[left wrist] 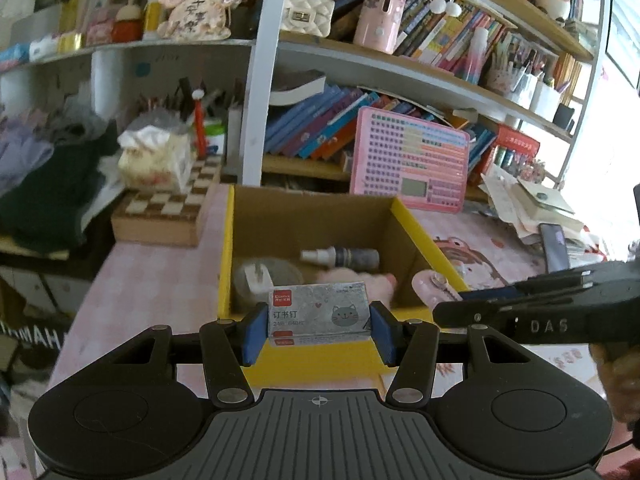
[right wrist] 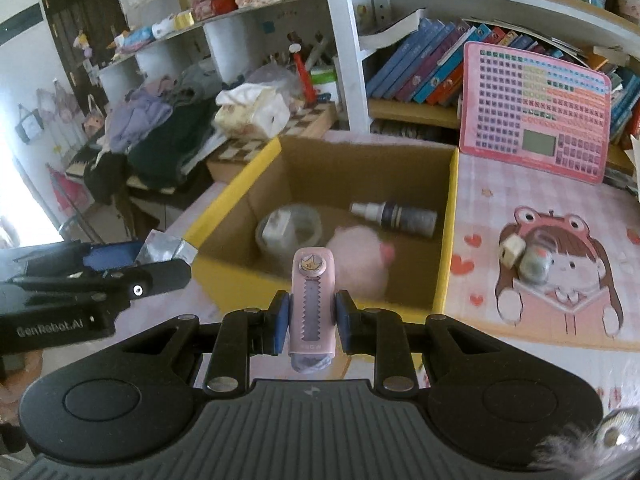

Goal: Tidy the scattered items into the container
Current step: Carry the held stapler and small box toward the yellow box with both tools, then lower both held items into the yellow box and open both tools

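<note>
in the left wrist view the left gripper [left wrist: 318, 330] clamps a grey staple box [left wrist: 319, 315] between its blue pads [left wrist: 253, 334] at the near yellow rim of the carton [left wrist: 230, 240], which holds a spray bottle [left wrist: 340, 258], a tape roll [left wrist: 264, 278] and a pink plush [left wrist: 352, 280], while the right gripper [left wrist: 460, 298] reaches in from the right beside the carton's corner. in the right wrist view the right gripper [right wrist: 309, 322] is closed on a slim pink cutter [right wrist: 312, 304] held upright just before the carton's [right wrist: 452, 216] near wall, the left gripper [right wrist: 160, 258] with the box [right wrist: 164, 246] sits at the left by the carton's corner, and a die [right wrist: 511, 251] and a small grey item [right wrist: 536, 266] lie on the pink mat [right wrist: 540, 320] to the right.
</note>
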Motion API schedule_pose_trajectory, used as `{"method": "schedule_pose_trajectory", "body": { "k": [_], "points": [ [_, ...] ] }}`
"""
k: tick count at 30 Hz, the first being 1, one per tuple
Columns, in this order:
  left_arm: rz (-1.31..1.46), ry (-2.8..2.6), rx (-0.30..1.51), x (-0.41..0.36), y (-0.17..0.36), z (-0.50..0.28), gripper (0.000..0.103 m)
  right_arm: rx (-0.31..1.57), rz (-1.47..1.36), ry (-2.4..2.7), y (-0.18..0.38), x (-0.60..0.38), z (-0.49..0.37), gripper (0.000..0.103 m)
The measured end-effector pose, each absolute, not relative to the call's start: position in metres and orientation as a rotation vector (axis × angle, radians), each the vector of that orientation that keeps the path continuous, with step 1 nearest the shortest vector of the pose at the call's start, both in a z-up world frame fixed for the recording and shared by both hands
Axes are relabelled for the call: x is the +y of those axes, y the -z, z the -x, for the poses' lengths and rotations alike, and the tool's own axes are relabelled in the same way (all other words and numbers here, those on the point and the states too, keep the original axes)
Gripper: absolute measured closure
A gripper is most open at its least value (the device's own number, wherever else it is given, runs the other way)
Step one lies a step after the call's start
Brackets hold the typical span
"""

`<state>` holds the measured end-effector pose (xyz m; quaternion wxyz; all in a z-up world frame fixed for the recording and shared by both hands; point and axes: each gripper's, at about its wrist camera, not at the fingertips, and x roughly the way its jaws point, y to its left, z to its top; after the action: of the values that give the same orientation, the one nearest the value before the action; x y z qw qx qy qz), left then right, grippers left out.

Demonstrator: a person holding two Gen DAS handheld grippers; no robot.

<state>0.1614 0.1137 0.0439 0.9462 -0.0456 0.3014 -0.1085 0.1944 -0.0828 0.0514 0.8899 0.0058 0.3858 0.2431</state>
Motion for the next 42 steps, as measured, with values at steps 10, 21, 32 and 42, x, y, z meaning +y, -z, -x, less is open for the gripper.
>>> {"method": "schedule_pose_trajectory", "body": {
  "k": [10, 21, 32, 42],
  "points": [
    [0.021, 0.252, 0.714, 0.093, -0.017, -0.242, 0.050, 0.862, -0.041, -0.509, -0.043, -0.066, -0.299, 0.080],
    [-0.003, 0.258, 0.818, 0.078, 0.007, -0.289, 0.050, 1.074, 0.016, -0.534, 0.013, -0.030, -0.383, 0.080],
    [-0.053, 0.240, 0.943, 0.070, 0.025, -0.322, 0.050, 1.184, -0.005, -0.545, 0.037, -0.022, -0.415, 0.079],
    [-0.036, 0.230, 0.972, 0.067, 0.025, -0.330, 0.048, 1.162, -0.039, -0.541, 0.037, -0.026, -0.416, 0.066]
  ]
}}
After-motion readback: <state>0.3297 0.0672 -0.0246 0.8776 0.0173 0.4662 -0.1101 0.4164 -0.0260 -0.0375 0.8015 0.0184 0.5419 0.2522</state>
